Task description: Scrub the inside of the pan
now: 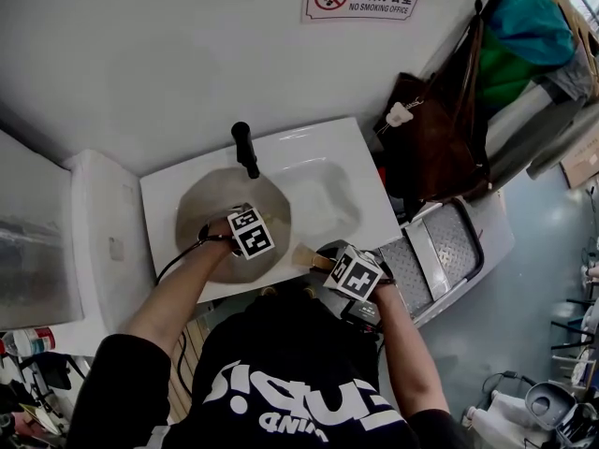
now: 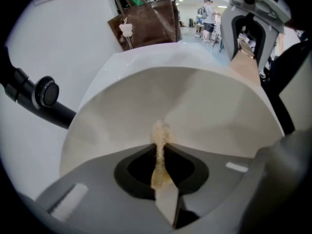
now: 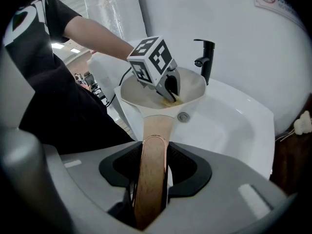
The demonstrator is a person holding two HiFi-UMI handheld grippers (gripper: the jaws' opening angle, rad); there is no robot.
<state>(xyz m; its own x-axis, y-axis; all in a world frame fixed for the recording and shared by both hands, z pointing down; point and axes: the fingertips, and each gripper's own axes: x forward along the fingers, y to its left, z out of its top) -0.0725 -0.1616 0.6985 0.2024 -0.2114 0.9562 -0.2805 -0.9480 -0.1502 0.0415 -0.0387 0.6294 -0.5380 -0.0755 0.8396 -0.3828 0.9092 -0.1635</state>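
The pan sits in the white sink, just by the black tap. The left gripper pinches a thin yellow scrub pad and points it down inside the pan. The right gripper is squeezed tight on the pan's wooden handle.

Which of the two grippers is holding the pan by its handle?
The right gripper: its jaws clamp the wooden handle of the pan. The left gripper instead pinches a yellowish scrub pad inside it.
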